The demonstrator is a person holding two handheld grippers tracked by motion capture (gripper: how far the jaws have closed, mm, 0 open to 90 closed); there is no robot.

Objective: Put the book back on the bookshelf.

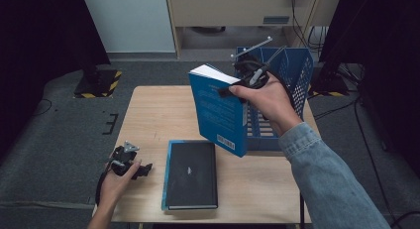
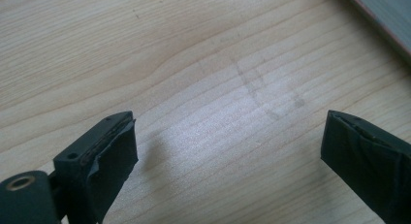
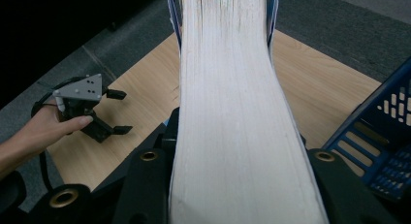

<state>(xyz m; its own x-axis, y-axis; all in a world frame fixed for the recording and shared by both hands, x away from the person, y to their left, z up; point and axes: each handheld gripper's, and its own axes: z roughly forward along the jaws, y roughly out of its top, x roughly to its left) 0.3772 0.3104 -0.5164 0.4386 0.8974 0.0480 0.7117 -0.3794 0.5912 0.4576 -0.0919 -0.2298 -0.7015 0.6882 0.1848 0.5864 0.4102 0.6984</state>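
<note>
Bare tabletop [image 2: 203, 64] between left claw [image 2: 228, 151] jaws

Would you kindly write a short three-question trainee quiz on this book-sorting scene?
1. True or false: the right gripper is clamped on the blue book.
2. Where does the black book lie: A in the blue basket, B flat on the table, C in the left gripper?
3. Fill in: the left gripper's jaws are ____, with nothing between them.

Key: 1 true; 2 B; 3 open.
</note>
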